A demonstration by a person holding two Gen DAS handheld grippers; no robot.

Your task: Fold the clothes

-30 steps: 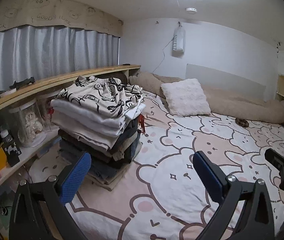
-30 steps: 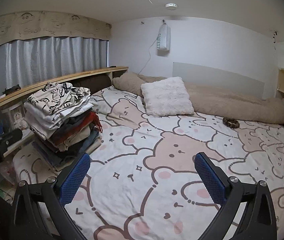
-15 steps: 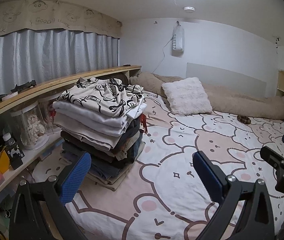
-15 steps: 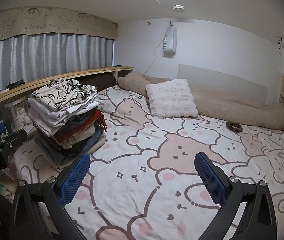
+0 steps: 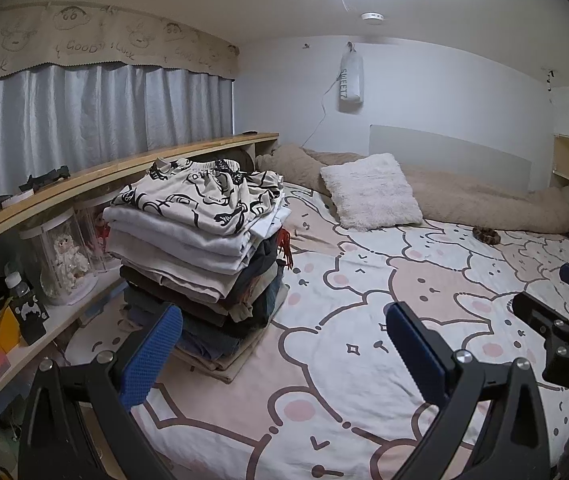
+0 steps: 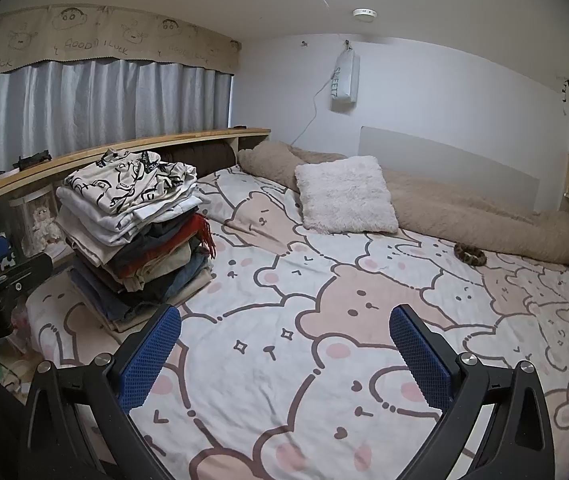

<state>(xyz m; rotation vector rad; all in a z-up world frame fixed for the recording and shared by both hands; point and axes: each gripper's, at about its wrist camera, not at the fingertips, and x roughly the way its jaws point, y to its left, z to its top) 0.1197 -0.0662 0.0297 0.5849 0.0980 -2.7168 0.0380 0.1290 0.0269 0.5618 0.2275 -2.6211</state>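
You hold both grippers, left (image 5: pixel 284 344) and right (image 6: pixel 284 354), empty with jaws apart, facing the stack (image 5: pixel 200 248) to pick from.

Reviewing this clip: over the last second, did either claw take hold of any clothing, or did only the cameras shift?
Nothing was grasped or let go. Both claws, left claw and right claw, stayed open and empty; their views drifted slightly, so the stack of folded clothes shifted a little rightward in frame. The stack, the white pillow and the bear-print sheet look unchanged.
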